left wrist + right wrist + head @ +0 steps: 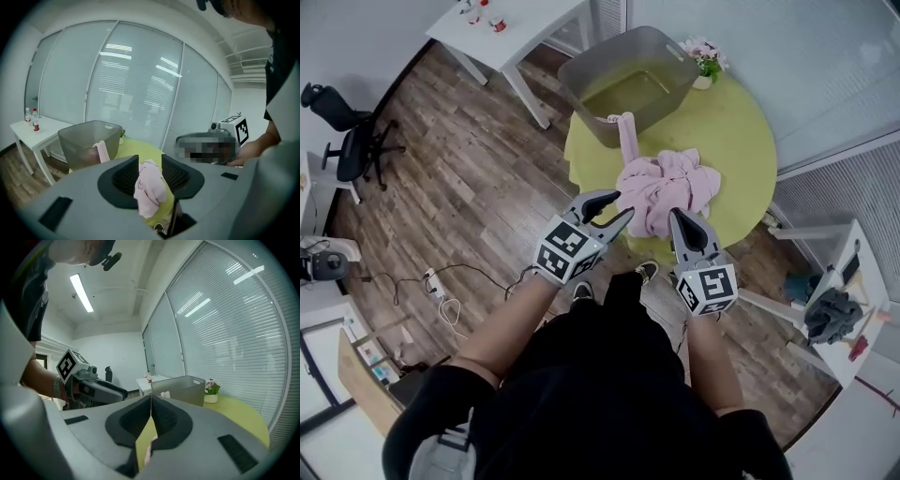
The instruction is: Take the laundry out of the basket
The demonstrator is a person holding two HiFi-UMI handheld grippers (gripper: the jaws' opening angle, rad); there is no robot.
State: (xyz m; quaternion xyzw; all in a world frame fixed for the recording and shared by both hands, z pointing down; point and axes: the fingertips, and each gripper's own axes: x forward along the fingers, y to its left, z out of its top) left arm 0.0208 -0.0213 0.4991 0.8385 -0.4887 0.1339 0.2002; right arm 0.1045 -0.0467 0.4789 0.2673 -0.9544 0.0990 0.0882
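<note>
Pink laundry, a crumpled heap of soft cloth (661, 192), lies on the round yellow-green table (741, 141) just in front of the grey plastic basket (670, 47). I judge the task to be nearly done. What seems to be left is one narrow pink strip of cloth (627, 131), which hangs over the basket's near rim and runs down toward the heap. Whether it is a separate piece or a trailing end of the heap I cannot tell.

The basket stands upright at the far side of the table. From the head view its inside looks bare: only a dull olive floor shows, with no cloth on it. A small pot of pale flowers (705, 61) sits just beside the basket, on the table.

Both grippers are held at the near edge of the table, short of the heap. The left gripper (623, 204) has its jaws partly apart and grips nothing. In the left gripper view the pink heap shows through the gap, but it lies on the table beyond the jaws. The right gripper (675, 214) has its jaws pressed together and is empty. Lifting the draped strip clear of the rim would probably finish the job.
</note>
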